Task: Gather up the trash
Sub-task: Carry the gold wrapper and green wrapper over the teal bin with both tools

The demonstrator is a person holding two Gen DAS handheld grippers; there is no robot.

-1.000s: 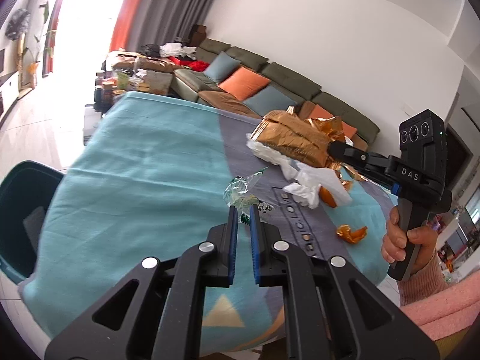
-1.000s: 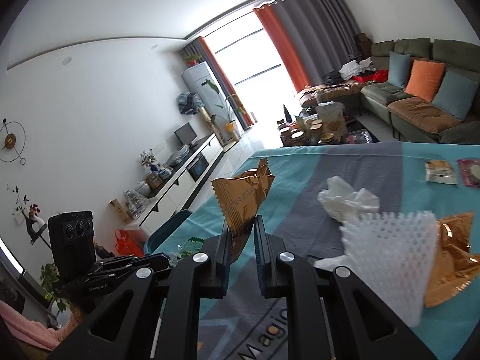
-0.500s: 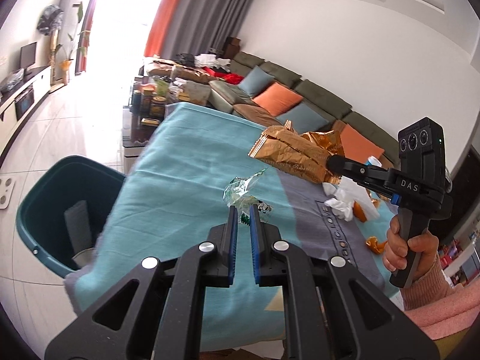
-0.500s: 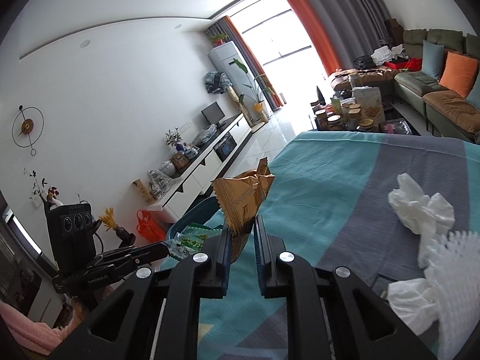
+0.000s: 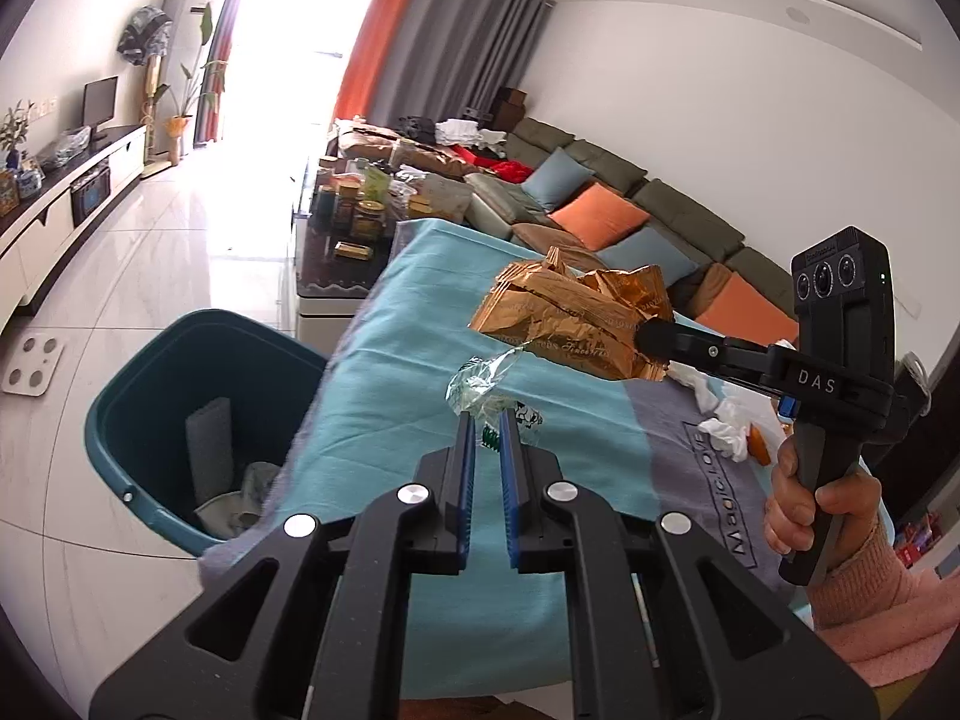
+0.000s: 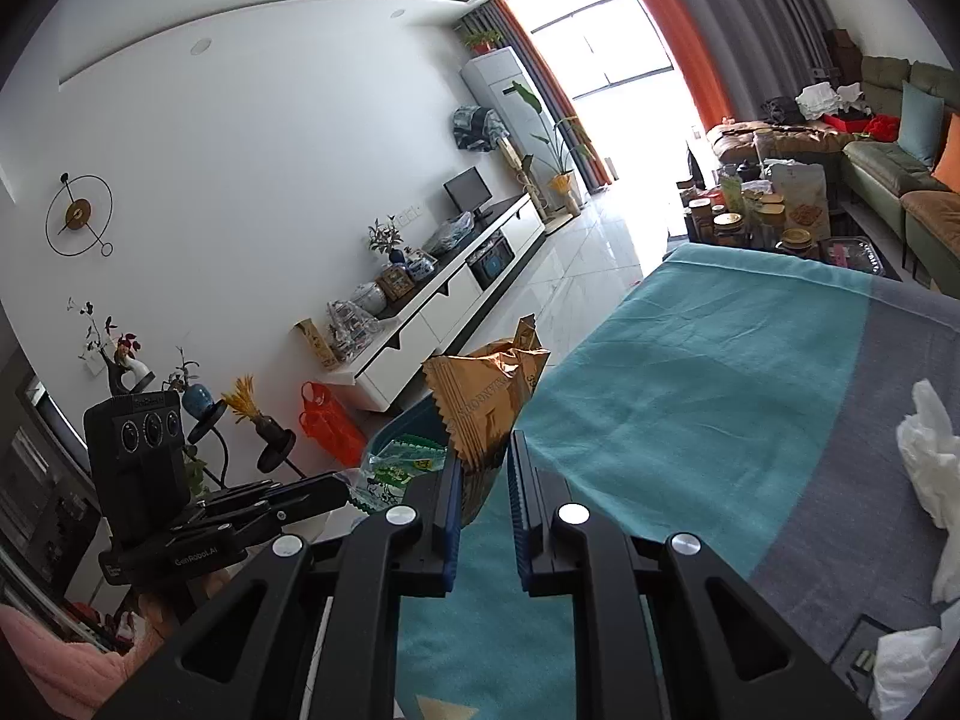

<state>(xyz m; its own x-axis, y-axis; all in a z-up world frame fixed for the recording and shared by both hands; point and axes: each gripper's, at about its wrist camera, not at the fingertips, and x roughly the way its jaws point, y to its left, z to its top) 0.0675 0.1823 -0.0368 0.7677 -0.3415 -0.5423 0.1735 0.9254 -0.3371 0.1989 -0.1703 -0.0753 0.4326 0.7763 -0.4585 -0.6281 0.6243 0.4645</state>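
A teal and grey cloth (image 5: pixel 432 324) covered the table, and a teal bin (image 5: pixel 156 420) stood on the floor just beside its edge. Only the left wrist view looked into the bin, where a grey block and crumpled scraps lay; from the right wrist view only a sliver of the bin's rim (image 6: pixel 414 414) showed behind the wrappers. The right view alone took in the TV bench (image 6: pixel 444 312) and wall clock (image 6: pixel 78 216), while the left view alone showed the sofa (image 5: pixel 630 222) at length.

The right gripper (image 6: pixel 485 468) was clamped on a gold bag (image 6: pixel 486 402), held in the air over the table edge; the left view showed the same bag (image 5: pixel 570 318) crumpled at the tips of that gripper (image 5: pixel 645 339). The left gripper (image 5: pixel 485 426) was pinched on a clear green wrapper (image 5: pixel 486 384), also off the cloth; in the right view the wrapper (image 6: pixel 396 468) hung beside the gold bag. White tissues (image 5: pixel 732 420) lay on the grey part of the cloth.

Writing: "DAS" on the right gripper's body, "GenRobot.AI" on the left's, "Magic LOVE" printed on the cloth. The gold bag's lettering was too warped to read.
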